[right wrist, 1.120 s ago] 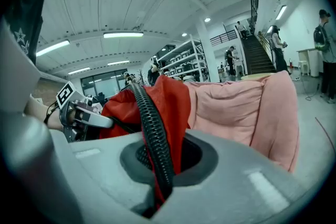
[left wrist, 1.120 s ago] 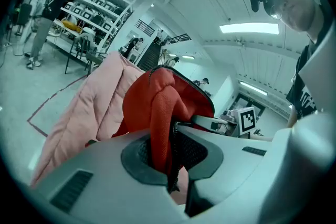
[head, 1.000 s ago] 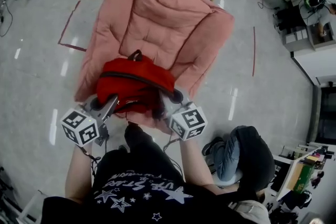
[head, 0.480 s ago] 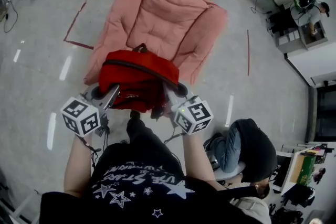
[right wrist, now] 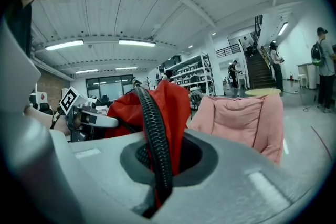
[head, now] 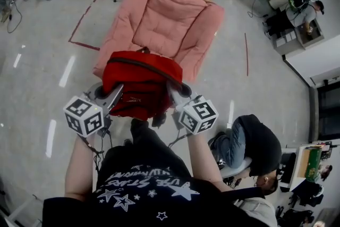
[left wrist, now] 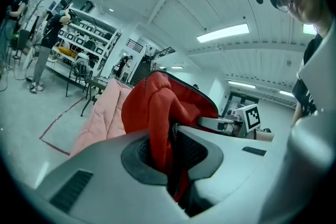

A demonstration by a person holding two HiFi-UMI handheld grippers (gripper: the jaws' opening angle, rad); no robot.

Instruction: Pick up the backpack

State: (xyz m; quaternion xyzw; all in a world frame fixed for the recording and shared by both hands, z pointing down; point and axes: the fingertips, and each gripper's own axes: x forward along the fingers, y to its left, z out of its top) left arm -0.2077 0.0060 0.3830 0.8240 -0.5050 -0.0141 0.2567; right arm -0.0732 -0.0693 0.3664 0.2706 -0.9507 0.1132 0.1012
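Red backpack (head: 139,82): held between the two tongs, at 6 o'clock of the pink chair (head: 164,18), over its front edge.
Left tongs (head: 114,97): clenched on a fold of red cloth at the backpack's 8 o'clock side.
Right tongs (head: 172,92): clenched on red cloth and black ribbed edging (right wrist: 152,123) at the 4 o'clock side.
Key relation: the backpack lies at 12 o'clock of both tongs, its long axis running 9 to 3 between them; both hands are judged equally near.
Head view: the whole backpack and chair are shown, but the grip itself is not.
Gripper views: the pinched cloth between the jaws is shown, but not the backpack's underside, so clearance from the seat cannot be told.
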